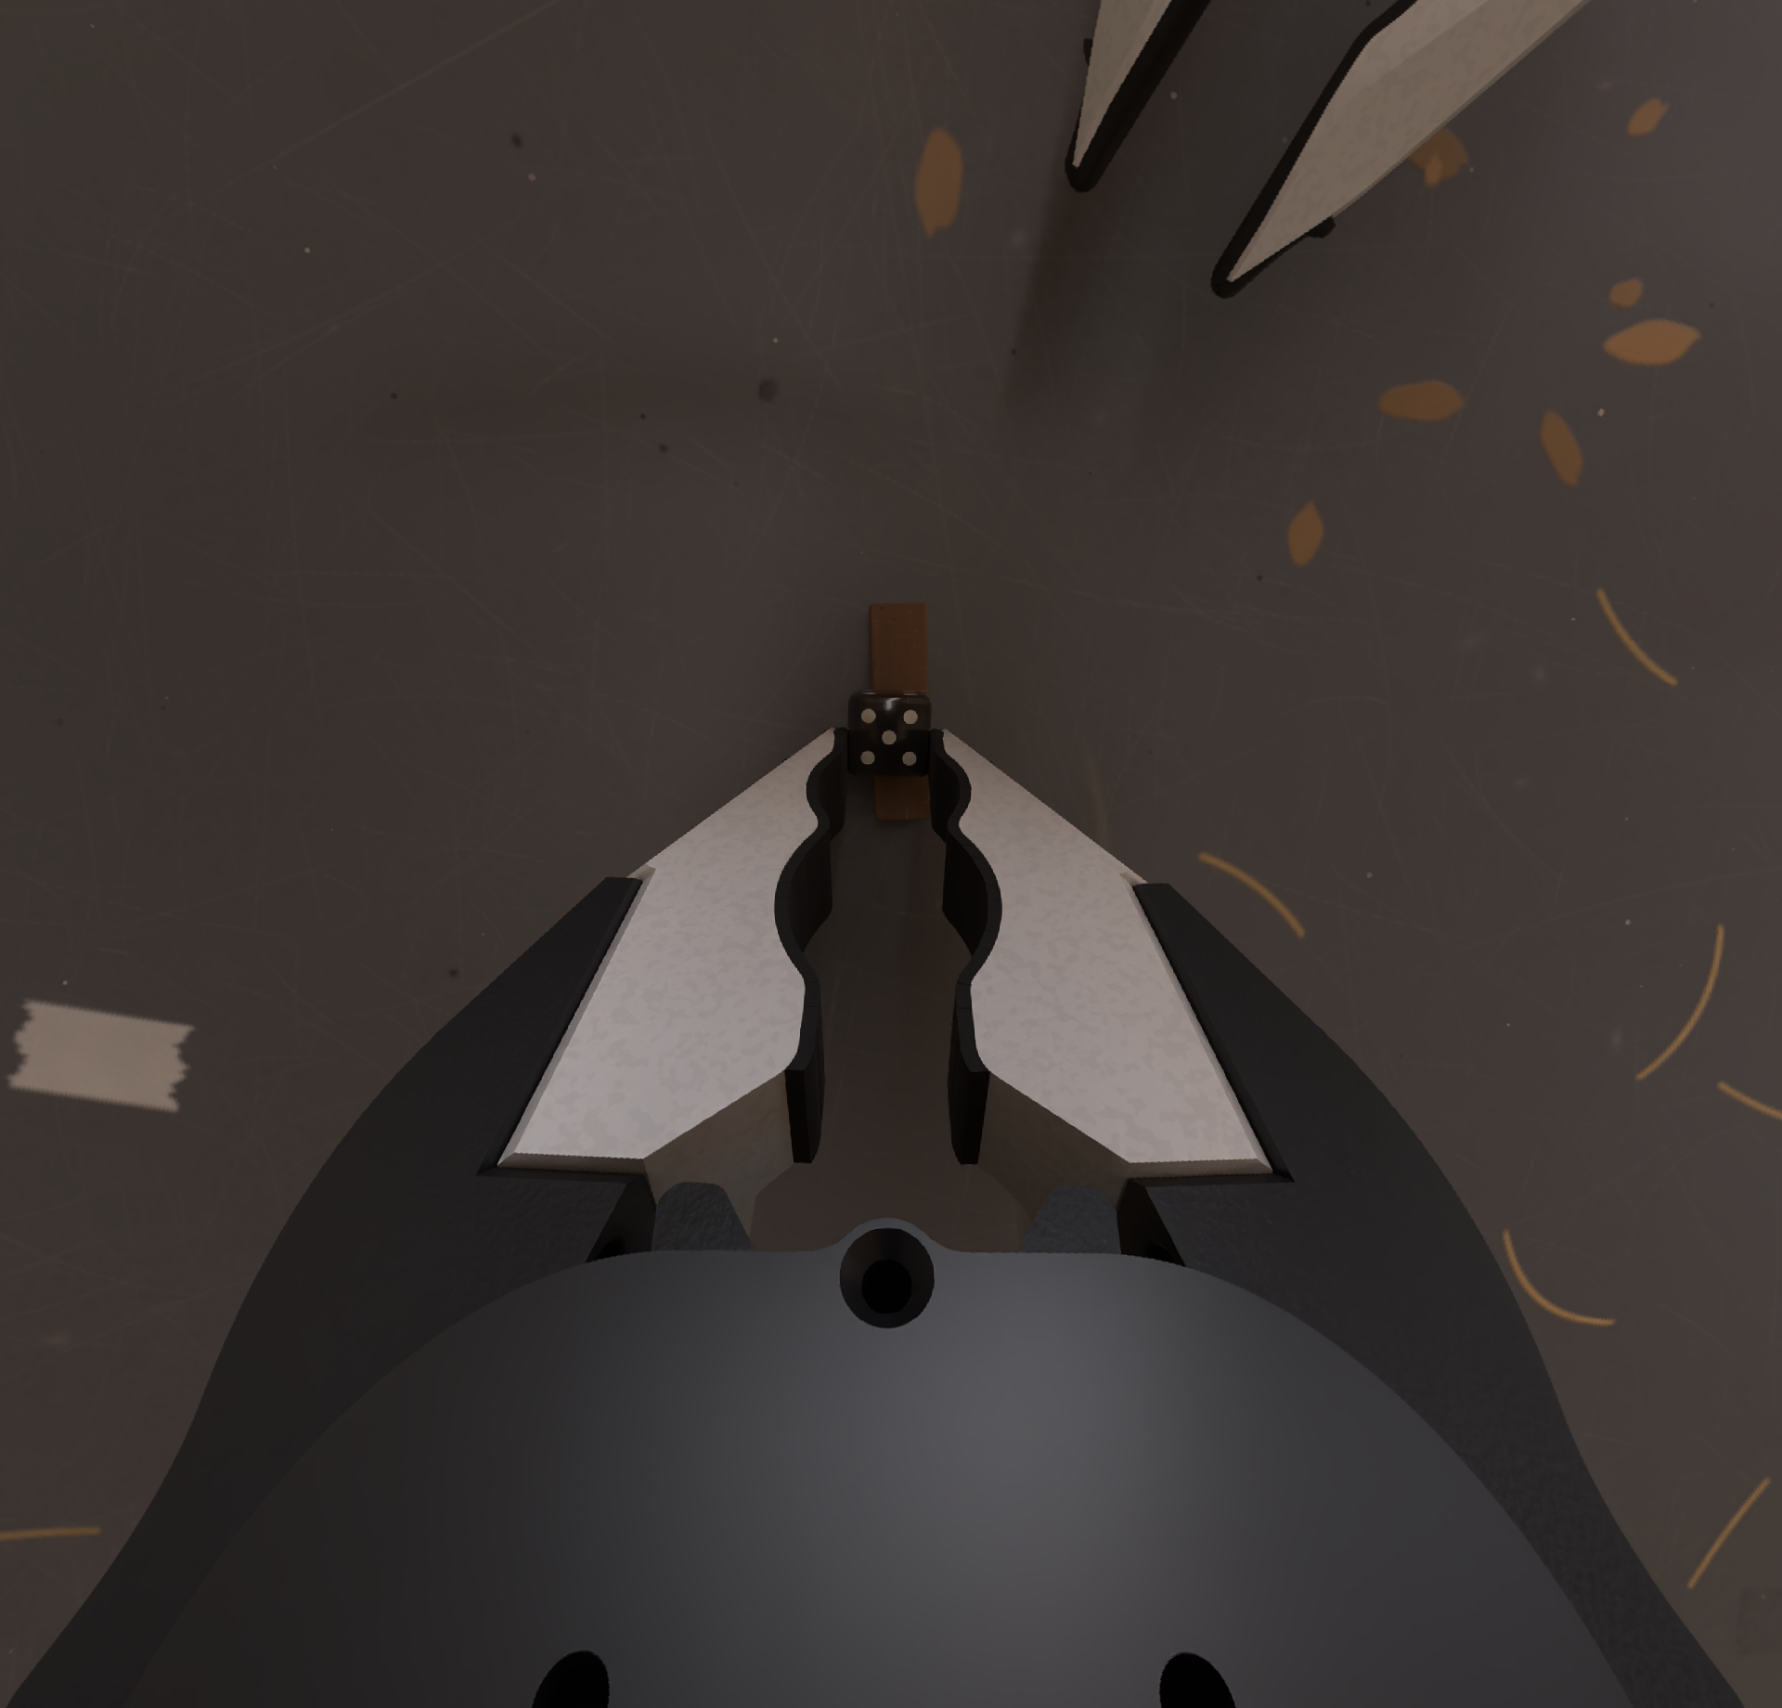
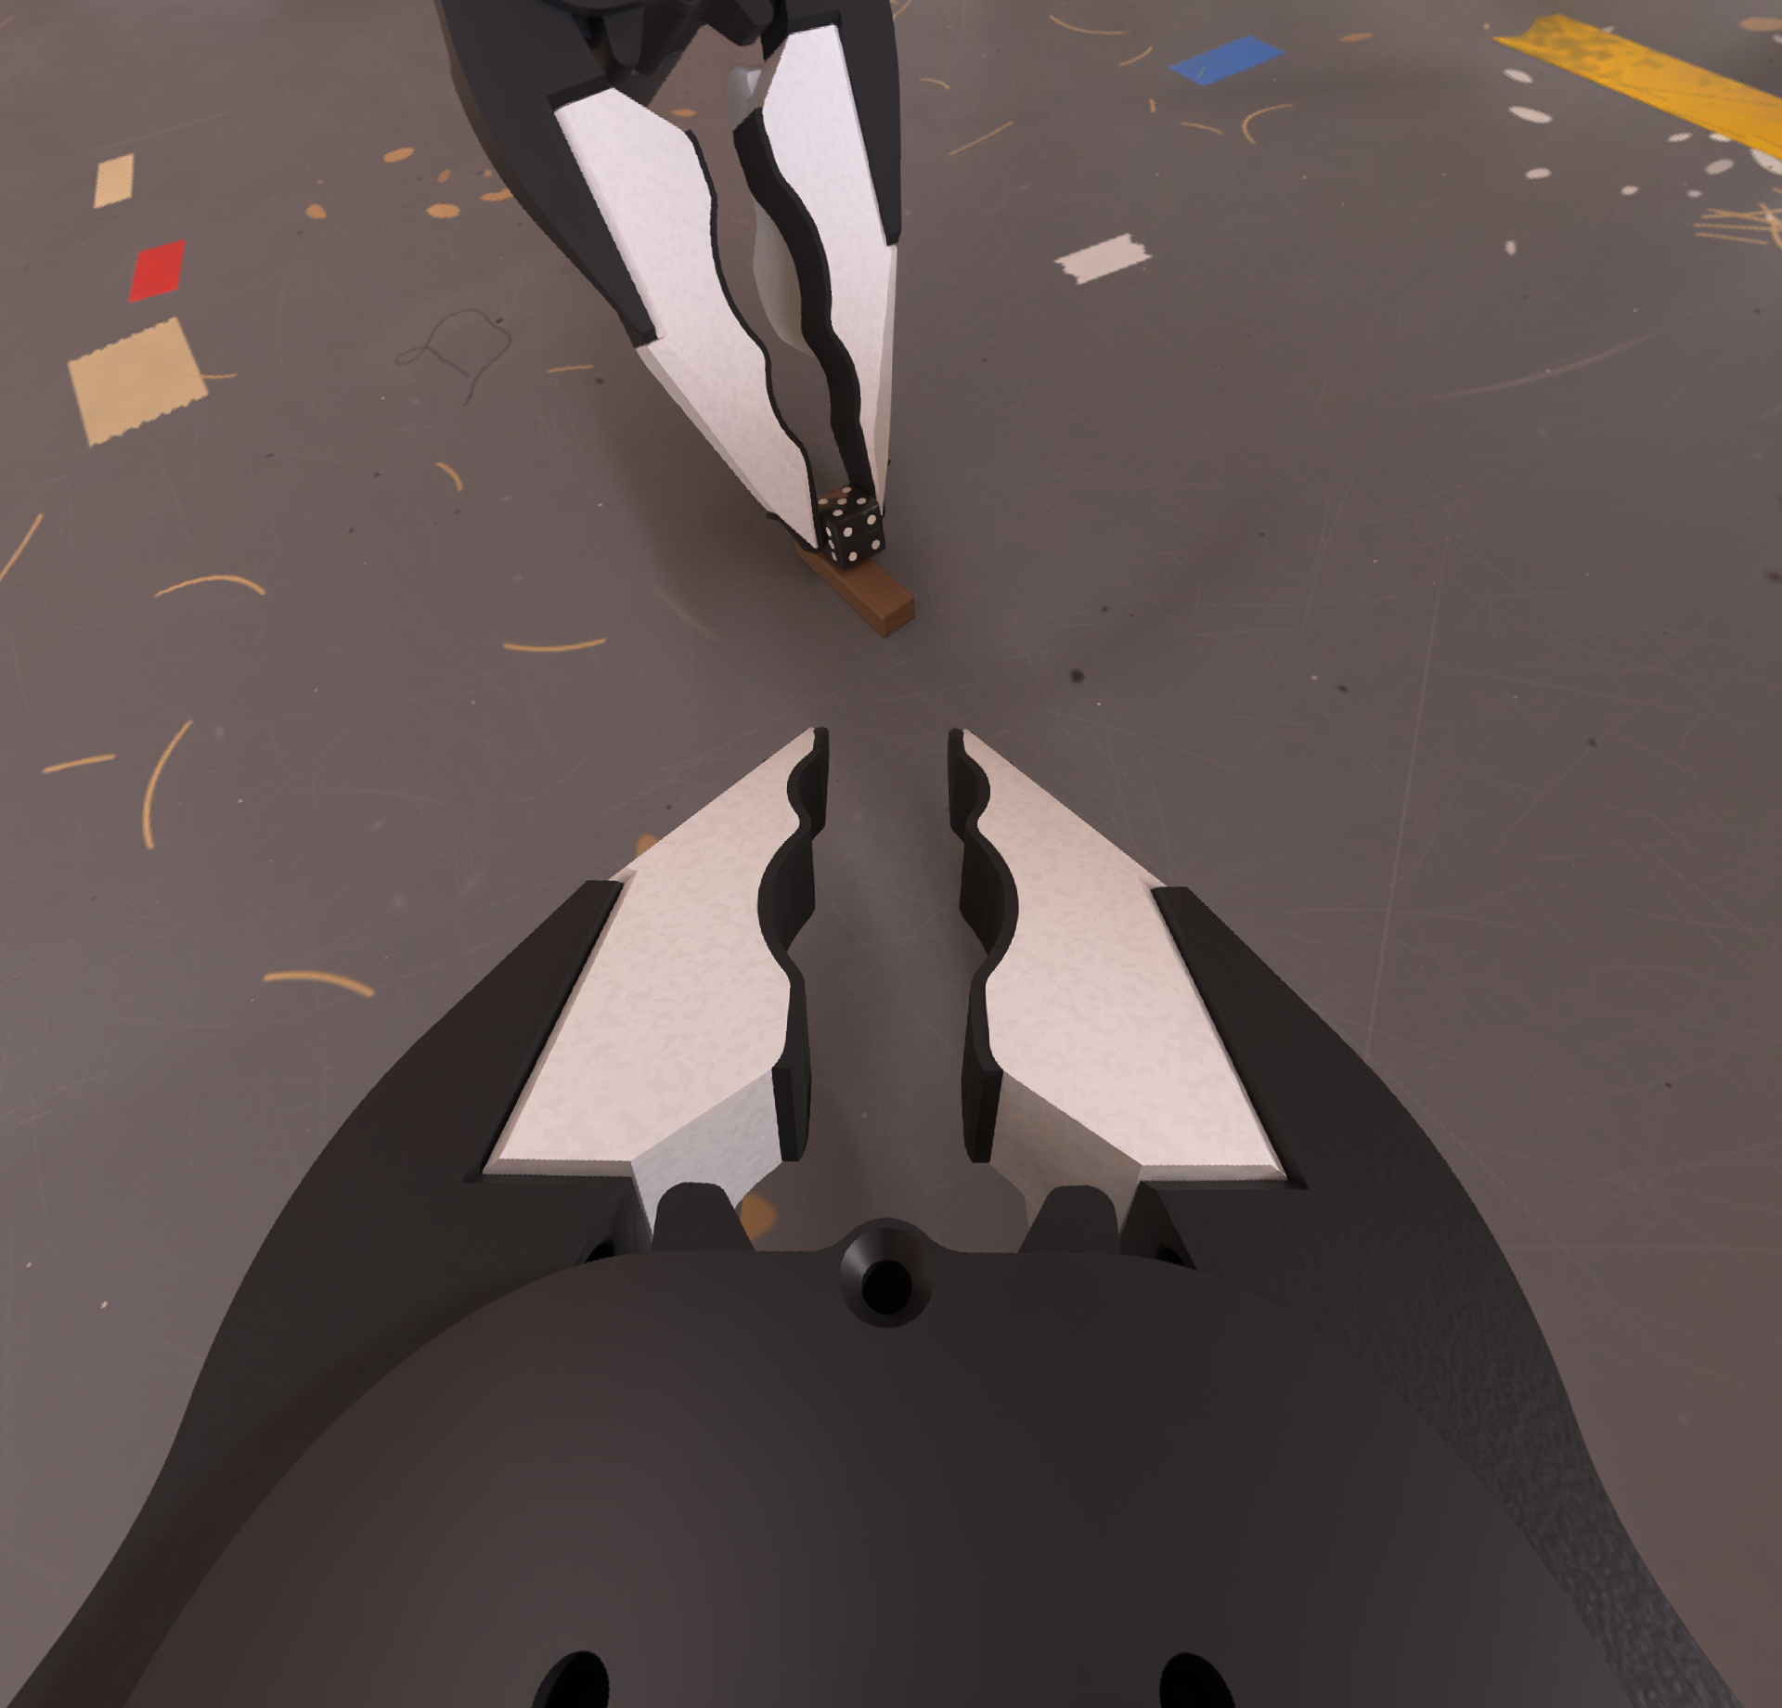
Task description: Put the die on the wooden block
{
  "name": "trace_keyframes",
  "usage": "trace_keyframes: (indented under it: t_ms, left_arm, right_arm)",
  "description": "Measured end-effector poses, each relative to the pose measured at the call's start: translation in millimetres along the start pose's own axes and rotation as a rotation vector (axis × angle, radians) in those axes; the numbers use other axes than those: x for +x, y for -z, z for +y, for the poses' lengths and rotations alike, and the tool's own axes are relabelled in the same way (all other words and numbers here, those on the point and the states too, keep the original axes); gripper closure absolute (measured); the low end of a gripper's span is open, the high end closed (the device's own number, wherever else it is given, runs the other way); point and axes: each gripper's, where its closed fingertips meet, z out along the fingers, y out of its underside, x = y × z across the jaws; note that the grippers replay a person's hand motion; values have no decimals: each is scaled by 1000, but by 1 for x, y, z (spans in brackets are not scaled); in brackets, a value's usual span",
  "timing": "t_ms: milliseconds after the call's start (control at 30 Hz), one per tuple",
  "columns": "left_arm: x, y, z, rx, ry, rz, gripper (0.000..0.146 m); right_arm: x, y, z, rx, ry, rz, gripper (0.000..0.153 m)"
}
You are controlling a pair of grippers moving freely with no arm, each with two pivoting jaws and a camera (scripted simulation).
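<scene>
Right wrist view takes in the broad dark grey floor (image 2: 1350,601), scuffed and strewn with tape scraps and orange curls, and on it the two grippers facing one another. The right gripper (image 2: 887,736) hangs low and well back from the work, its fingers parted with nothing between them; judging by that distance it is simply kept clear of the job. The left gripper (image 2: 841,516) leans down steeply from above, its fingertips clamped on the die (image 2: 850,528), which appears to sit on or a hair above the wooden block (image 2: 873,593) (the pictures do not settle whether the two touch). The steep tilt probably lets the tips pinch so small a thing without the fingers fouling the low block. The block is a thin brown slat lying flat on the floor, narrower than the die, so the die overhangs its sides in the left wrist view. The die is black with pale pips, five showing toward the left wrist camera, held square between the tips.
</scene>
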Motion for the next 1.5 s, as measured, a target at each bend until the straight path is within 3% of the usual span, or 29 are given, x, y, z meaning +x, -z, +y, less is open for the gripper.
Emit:
trace_keyframes:
  t_ms: [333,867,1167,1500]
  left_arm:
    - [0,0,0,-15,-4,-26,130]
    - [1,-2,-1,-23,60,10,130]
    - [1,-3,-2,-38,55,24,130]
    - [4,-4,-5,-26,41,34,130]
  right_arm:
    - [-11,-5,-11,29,72,-24,129]
    - [-3,-62,-12,-129,307,-140,130]
    - [-5,-68,-14,-138,338,-196,139]
    - [-1,-69,-9,-182,388,-172,145]
